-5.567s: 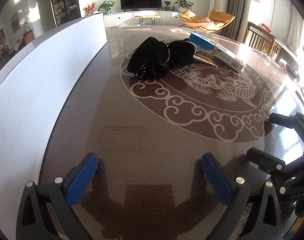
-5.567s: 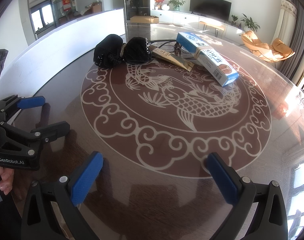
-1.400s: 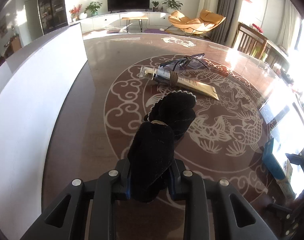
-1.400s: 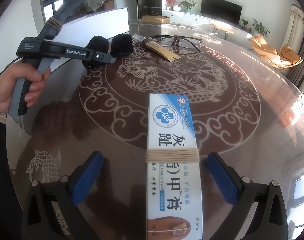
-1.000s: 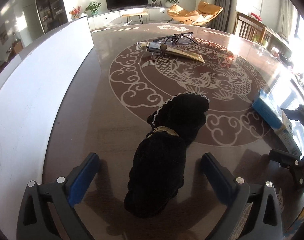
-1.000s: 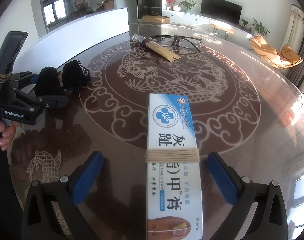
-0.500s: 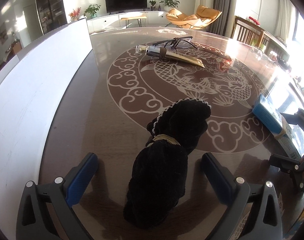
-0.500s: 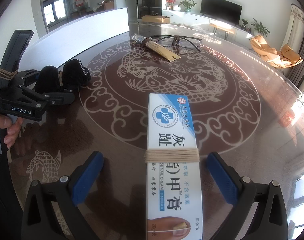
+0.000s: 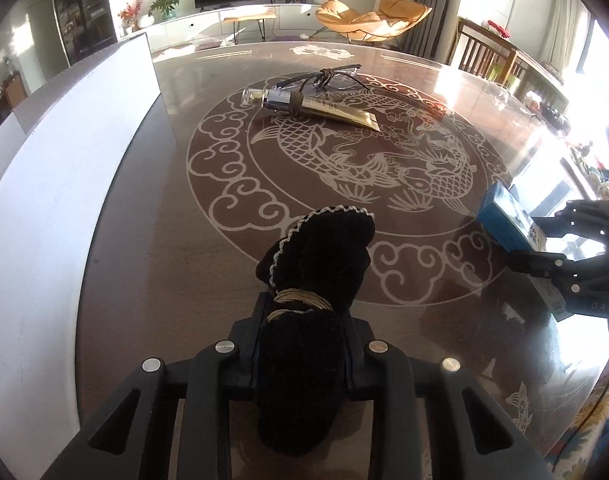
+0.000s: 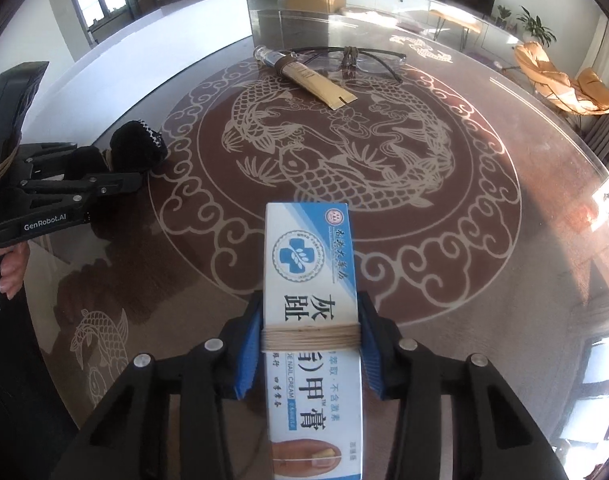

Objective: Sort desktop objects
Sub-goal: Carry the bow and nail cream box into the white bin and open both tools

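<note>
A black velvet pouch [image 9: 316,256] tied with twine lies on the dark round table [image 9: 144,240]. My left gripper [image 9: 307,316] is closing its jaws on the pouch's near half, and the pads press its sides. It shows at the left of the right wrist view too, the pouch [image 10: 138,146] in the left gripper [image 10: 104,184]. A blue-and-white nail cream box [image 10: 310,264] bound with twine sits between the blue pads of my right gripper [image 10: 310,308], whose jaws are closing on its sides. From the left wrist view, the box [image 9: 504,220] and right gripper [image 9: 538,238] are at the right.
Farther back on the table lie a gold tube [image 9: 316,106] and a pair of glasses [image 9: 328,76], both tied with twine. A tall white board [image 9: 64,160] runs along the table's left side. A person's hand [image 10: 12,272] holds the left gripper's handle.
Both grippers stood wide open around their objects half a second ago. Now the left jaws have closed on the pouch and the right jaws on the box.
</note>
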A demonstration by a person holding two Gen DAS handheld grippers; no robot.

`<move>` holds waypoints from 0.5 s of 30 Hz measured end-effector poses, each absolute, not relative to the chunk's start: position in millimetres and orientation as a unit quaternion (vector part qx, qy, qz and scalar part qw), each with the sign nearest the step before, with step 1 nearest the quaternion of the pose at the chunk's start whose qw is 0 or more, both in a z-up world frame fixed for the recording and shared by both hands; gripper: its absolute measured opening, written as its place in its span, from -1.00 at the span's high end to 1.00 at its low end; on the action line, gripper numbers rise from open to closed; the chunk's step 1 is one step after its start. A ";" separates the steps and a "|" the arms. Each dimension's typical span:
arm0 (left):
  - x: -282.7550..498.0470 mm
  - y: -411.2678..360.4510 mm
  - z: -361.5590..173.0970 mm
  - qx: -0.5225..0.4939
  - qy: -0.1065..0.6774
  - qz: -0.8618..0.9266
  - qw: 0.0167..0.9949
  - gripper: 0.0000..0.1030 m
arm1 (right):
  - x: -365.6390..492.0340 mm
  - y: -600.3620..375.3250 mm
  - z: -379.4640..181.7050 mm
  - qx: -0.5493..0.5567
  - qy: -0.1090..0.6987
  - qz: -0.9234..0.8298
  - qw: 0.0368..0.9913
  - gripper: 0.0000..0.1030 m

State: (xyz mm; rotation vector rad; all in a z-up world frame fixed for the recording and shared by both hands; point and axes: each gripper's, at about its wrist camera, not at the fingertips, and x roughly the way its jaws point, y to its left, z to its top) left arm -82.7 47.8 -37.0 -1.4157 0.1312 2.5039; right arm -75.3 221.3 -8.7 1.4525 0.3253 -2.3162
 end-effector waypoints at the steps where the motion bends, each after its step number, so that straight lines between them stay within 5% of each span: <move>1: -74.2 47.3 -32.0 -0.478 0.049 0.868 0.126 0.45 | -72.3 220.6 -4.1 0.513 0.122 -0.828 0.191 0.15; 9: -24.1 9.4 2.3 -0.452 0.004 0.886 0.106 0.45 | -63.5 202.2 7.8 0.509 0.139 -0.826 0.198 0.15; 15: -14.7 -68.9 68.6 -0.408 -0.049 0.910 0.061 0.45 | -87.0 126.7 73.6 0.447 0.131 -0.846 0.258 0.15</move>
